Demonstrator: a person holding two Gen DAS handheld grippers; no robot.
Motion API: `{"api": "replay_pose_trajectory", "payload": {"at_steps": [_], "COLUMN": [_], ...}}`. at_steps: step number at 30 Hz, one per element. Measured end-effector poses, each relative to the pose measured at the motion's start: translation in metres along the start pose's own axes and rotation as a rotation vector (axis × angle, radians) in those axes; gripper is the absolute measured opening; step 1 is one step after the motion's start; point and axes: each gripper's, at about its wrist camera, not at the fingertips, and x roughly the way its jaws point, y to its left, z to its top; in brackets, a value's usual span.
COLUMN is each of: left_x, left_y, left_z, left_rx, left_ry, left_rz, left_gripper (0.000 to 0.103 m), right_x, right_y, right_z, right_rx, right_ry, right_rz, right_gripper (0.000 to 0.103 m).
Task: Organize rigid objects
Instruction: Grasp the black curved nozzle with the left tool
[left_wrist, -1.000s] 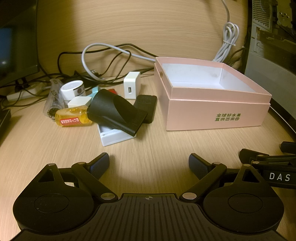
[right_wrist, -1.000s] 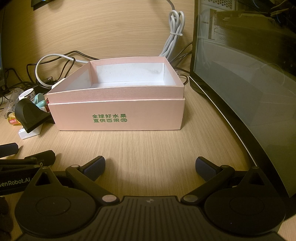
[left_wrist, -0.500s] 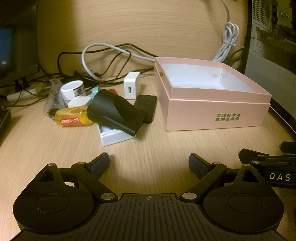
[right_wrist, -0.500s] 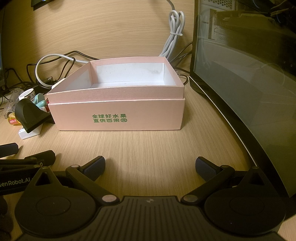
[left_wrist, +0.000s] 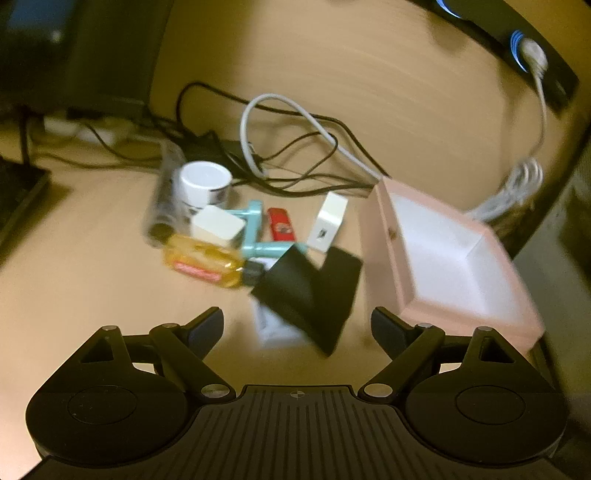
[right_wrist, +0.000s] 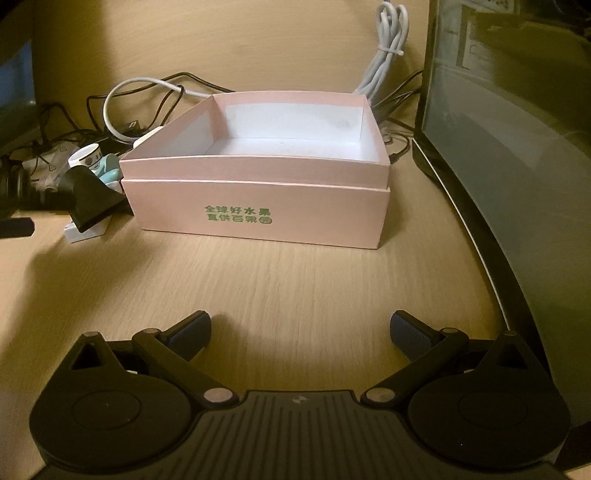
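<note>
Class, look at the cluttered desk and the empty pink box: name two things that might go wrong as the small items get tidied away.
1. The black wedge-shaped piece leans on a white block and overlaps other items; lifting it may topple or scatter the pile.
2. Loose cables run right behind the small items, so the open left gripper, its jaws just narrowing slightly with nothing between them, might snag one.

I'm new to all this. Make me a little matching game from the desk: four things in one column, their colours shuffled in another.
Things:
1. open box
2. small bottle
3. flash drive
4. wall charger

Colours:
A. red
B. white
C. pink
D. yellow

Pairs: 1-C, 2-D, 3-A, 4-B
</note>
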Motion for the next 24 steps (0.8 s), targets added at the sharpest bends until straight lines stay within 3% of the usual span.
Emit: {"api": "replay_pose_trajectory", "payload": {"at_steps": [2,4,10,13,14,15,24], "left_x": [0.011,0.026,0.05,0.053,0.054,0.052,0.024], "left_y": [-0.004,-0.006,-0.005,-0.005,-0.004,-0.003,0.002], "left_z": [0.009,0.016,0.021,0.019,0.019,0.02,0.01], "left_rx": [-0.023,-0.044,-0.125,-0.07,-0.054,-0.039,0.198], "left_ry": [0.041,0.084,0.112,0.094,0.088,0.079,0.011], "left_rz": [0.0,0.047,0.136,0.149,0.144,0.138,0.066], "left_gripper": [0.091,0.091,0.088,0.08,0.071,0.069,0.062], "right_x": [0.001,0.002,0.0,-0.001,-0.001,-0.001,0.002], "right_y": [0.001,0.003,0.003,0.002,0.002,0.002,0.004], "right_z": [0.001,0.001,-0.003,-0.004,-0.004,-0.004,0.007], "right_rx": [0.008,0.012,0.009,0.008,0.01,0.012,0.012], "right_ry": [0.001,-0.003,-0.023,-0.027,-0.028,-0.029,0.035], "right_rz": [-0.011,-0.018,-0.016,-0.012,-0.011,-0.011,-0.014], "right_gripper": [0.103,0.103,0.103,0.103,0.103,0.103,0.103]}}
